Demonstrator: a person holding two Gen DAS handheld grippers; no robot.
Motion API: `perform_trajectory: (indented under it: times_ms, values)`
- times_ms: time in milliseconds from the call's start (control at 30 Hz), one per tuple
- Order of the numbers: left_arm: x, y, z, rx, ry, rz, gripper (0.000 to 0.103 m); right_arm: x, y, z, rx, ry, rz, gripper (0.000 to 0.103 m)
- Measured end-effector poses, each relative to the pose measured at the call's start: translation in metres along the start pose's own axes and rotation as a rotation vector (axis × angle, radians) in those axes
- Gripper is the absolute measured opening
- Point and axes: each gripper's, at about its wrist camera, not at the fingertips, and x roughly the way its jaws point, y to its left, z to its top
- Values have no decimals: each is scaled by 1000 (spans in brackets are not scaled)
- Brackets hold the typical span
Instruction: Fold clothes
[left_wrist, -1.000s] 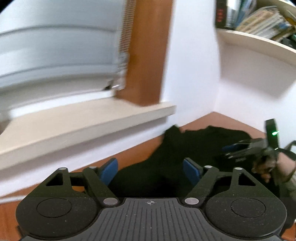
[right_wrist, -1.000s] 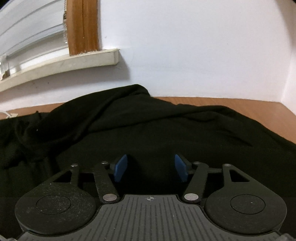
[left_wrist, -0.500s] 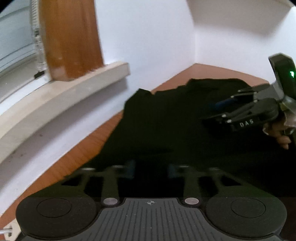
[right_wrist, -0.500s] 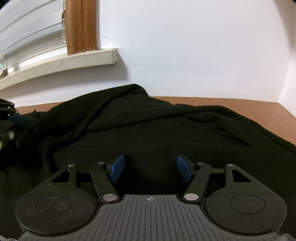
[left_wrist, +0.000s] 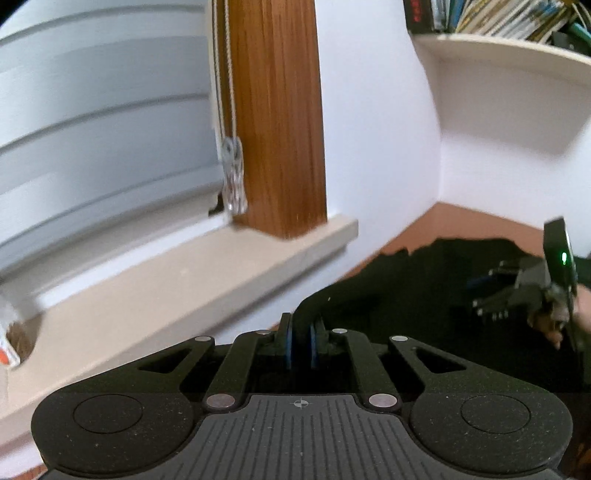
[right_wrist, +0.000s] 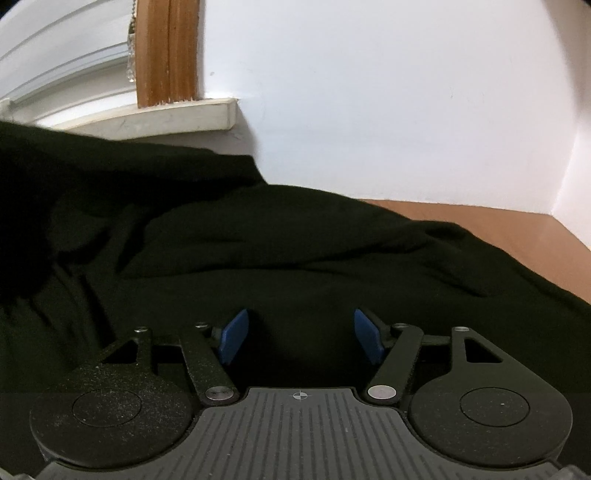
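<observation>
A black garment (right_wrist: 295, 258) lies spread over a brown wooden table (right_wrist: 498, 225) against a white wall. My left gripper (left_wrist: 301, 343) is shut on a fold of the black garment (left_wrist: 406, 295), which rises as a dark strip between the blue pads. The lifted cloth shows as a raised black mass at the left of the right wrist view. My right gripper (right_wrist: 299, 336) hovers low over the cloth, jaws open, with nothing pinched between its blue pads (right_wrist: 232, 336). In the left wrist view the right gripper (left_wrist: 517, 295) appears at the far right with a hand behind it.
A pale window sill (left_wrist: 166, 295) and a wooden window frame (left_wrist: 280, 118) stand at the left, with white blinds (left_wrist: 103, 129) behind. A shelf (left_wrist: 498, 48) holding books hangs high at the right. The white wall (right_wrist: 369, 92) bounds the table's far edge.
My left gripper dipped to the garment, shut on a fold and lifted it up; the cloth's left side now rises in the right wrist view. The right gripper's jaws widened slightly and it stayed put.
</observation>
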Motion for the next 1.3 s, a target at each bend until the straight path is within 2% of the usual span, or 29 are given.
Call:
perform_trajectory:
  times_ms: [133, 167, 267, 333, 467, 600, 667, 800, 867, 900, 933, 1067, 1167, 1300]
  values:
    - [1, -6, -4, 19, 24, -1, 29, 0, 0, 0, -5, 0, -1, 65]
    - [1, -8, -3, 23, 24, 0, 31, 1, 0, 1, -6, 0, -1, 65]
    - [11, -21, 13, 44, 1, -14, 37, 0, 1, 1, -5, -1, 0, 65]
    - [23, -36, 25, 74, -7, -34, 49, 0, 2, 1, -6, -2, 0, 69]
    - [62, -69, 49, 120, -2, -83, 51, -1, 3, 1, -9, -6, 0, 69]
    - [127, -90, 60, 135, 78, -111, 50, -2, 3, 0, -11, -2, 7, 69]
    - [159, -95, 59, 140, 134, -99, 44, -1, 3, 1, -11, -1, 8, 69]
    - [208, -94, 51, 156, 228, -35, 43, -2, 4, 0, -12, -5, 7, 69]
    - [215, -91, 49, 145, 242, -45, 30, -4, 3, 0, -13, -11, 11, 69]
    - [213, -88, 50, 137, 233, -48, 12, -4, 3, 0, -11, -14, 13, 69]
    - [211, -86, 51, 128, 224, -52, 3, -4, 3, 0, -8, -17, 16, 69]
    - [178, -66, 71, 86, 125, -61, 2, -5, 1, 0, -1, -19, 18, 69]
    - [138, -50, 93, 63, 40, -64, 2, -6, 3, -1, -12, -23, 9, 69]
    - [88, -38, 114, 18, -43, -121, 2, -8, 5, -2, -19, -34, 11, 69]
